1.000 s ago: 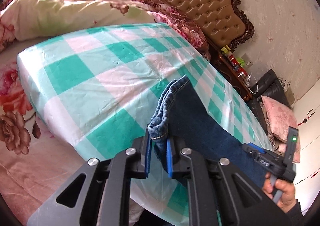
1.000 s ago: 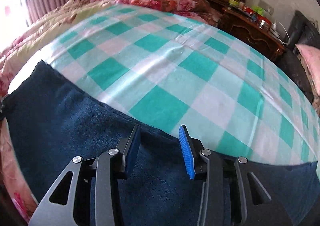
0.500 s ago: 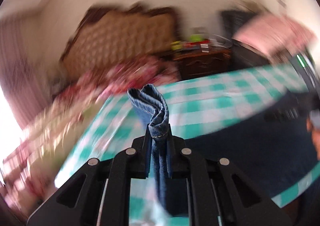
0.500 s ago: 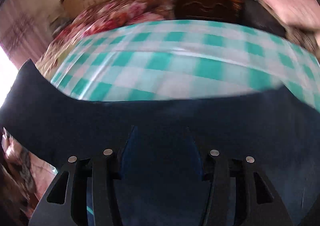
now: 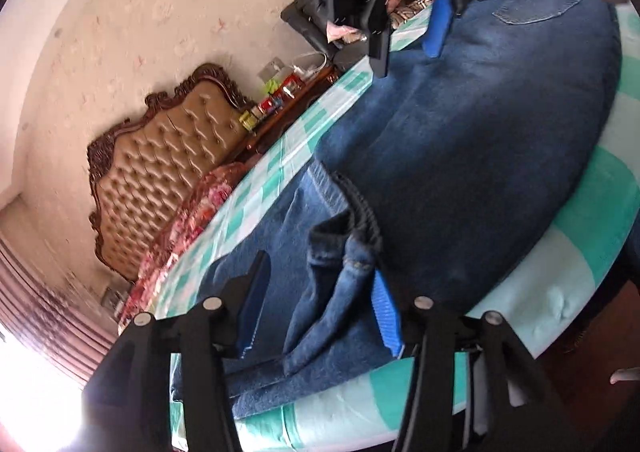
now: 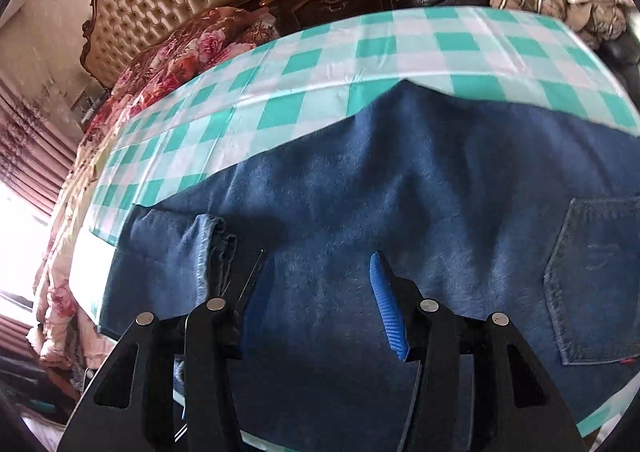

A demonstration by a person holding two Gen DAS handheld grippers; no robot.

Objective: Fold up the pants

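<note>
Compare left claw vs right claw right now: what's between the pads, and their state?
Left claw: jaws have just been opening, the jeans hem bunched loosely between its pads, released. Right claw: empty, hovering over flat denim beside the back pocket. Both are open, blue-padded, above the checked cloth.

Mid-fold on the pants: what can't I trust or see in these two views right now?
- Pants waistband end: cut off by the right wrist view's right edge.
- Cloth under the left gripper: hidden by its black frame, left wrist view.
- Items on the dark cabinet: too small to identify.
- Right gripper: partly cut off by the left wrist view's top edge.
</note>
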